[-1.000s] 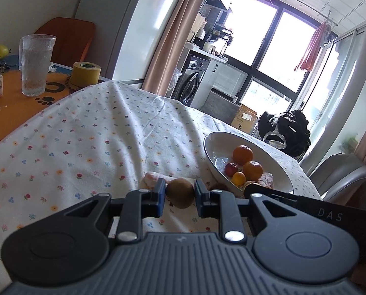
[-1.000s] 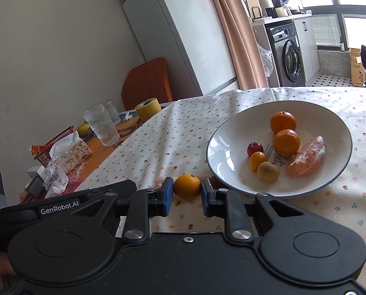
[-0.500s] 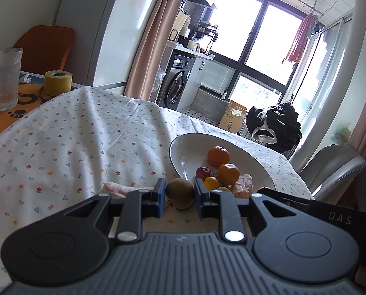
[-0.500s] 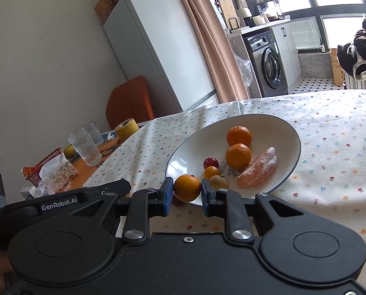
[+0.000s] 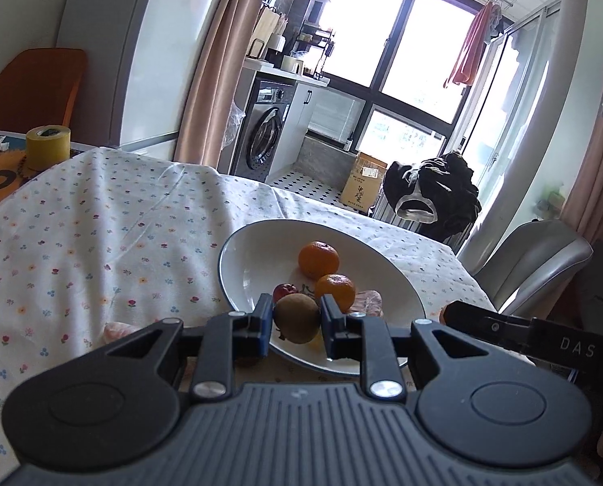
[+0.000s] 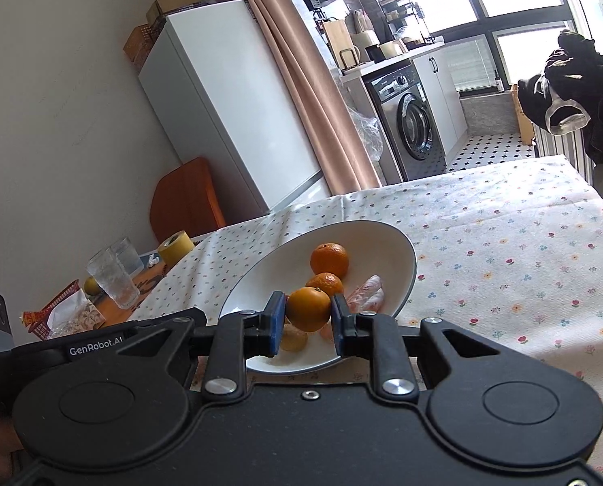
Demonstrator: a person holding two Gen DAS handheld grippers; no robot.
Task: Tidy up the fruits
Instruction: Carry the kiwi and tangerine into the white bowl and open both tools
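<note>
Left tool (image 5: pixel 295 326): closed on a brown kiwi (image 5: pixel 296 317), one finger pressed to each side of the fruit. Tool and kiwi are held above the near rim of the bowl (image 5: pixel 252 255).

Right tool (image 6: pixel 306 320): closed on a mandarin (image 6: pixel 308 309), gripped between the blue-padded fingers (image 6: pixel 276 322). Held over the near part of the same bowl (image 6: pixel 386 243).

Bowl: white, shallow, dark-edged rim; stands on the table (image 5: pixel 99 235) toward its far right corner in the left wrist view. The table carries a white cloth with a small flower print.

Bowl contents, right wrist view: one large mandarin at the back (image 6: pixel 329 259); a second mandarin just in front of it (image 6: pixel 324 282), partly hidden by the held fruit; pale pink peeled segments (image 6: pixel 365 295) to the right of them; a small yellowish fruit (image 6: pixel 294 338) low behind the left finger. The left wrist view adds a small red fruit (image 5: pixel 284 291), just behind the held kiwi.

Loose on the cloth: one pinkish fruit piece (image 5: pixel 117 330), outside the bowl, left of the left tool.

Far left end of the table, beyond the cloth's edge: yellow tape roll (image 6: pixel 175 246); two clear glasses (image 6: pixel 111 277); a red basket with wrapped packets (image 6: pixel 60 316); a yellow fruit (image 6: pixel 92 284) behind the glasses.

Surroundings: orange chair (image 6: pixel 186 202), white refrigerator (image 6: pixel 228 97), pink curtain (image 6: pixel 301 73), washing machine (image 6: pixel 412 121), grey chair (image 5: pixel 532 259) at the table's right edge.
</note>
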